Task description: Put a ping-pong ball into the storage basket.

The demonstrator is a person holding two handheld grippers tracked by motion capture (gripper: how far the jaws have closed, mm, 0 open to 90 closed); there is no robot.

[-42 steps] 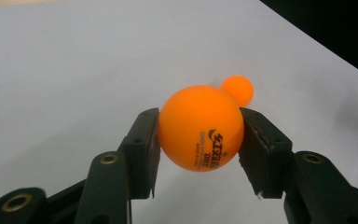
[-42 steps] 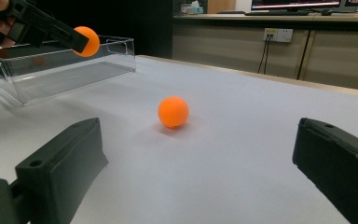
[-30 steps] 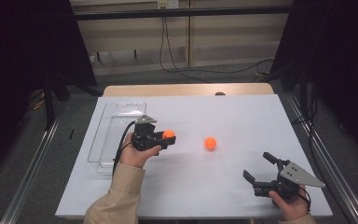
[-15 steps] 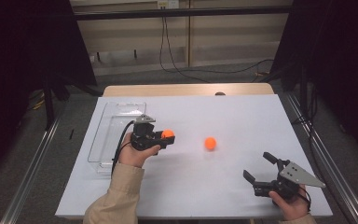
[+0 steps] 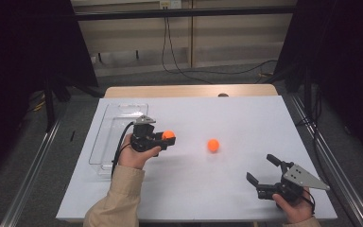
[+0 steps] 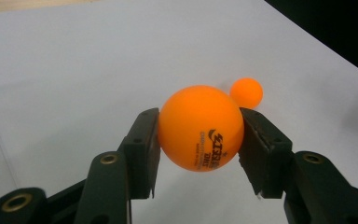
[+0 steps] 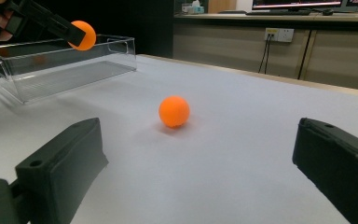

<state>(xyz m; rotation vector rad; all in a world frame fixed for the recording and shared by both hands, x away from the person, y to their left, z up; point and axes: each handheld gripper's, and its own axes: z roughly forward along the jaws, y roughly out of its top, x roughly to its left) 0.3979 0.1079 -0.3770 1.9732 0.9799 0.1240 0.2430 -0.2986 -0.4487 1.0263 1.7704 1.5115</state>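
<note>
Nearest the person, at about 5 o'clock on the white table (image 5: 227,118), the right gripper (image 5: 262,175) rests low over the sheet with its jaws spread wide and nothing between them; in the right gripper view its two black jaws stand far apart at the bottom corners. Farther out, near the middle of the table, a loose orange ball (image 5: 212,145) lies on the sheet, well apart from both grippers. At about 9 o'clock from that ball the left gripper (image 5: 169,138) is closed on a second orange ball (image 6: 200,127) (dark printed lettering shows on its lower side), its pads pressing the ball from both sides and holding it clear of the table. Just beyond it, toward 10 o'clock, a clear plastic box (image 5: 105,142) stands along the table's left edge.
</note>
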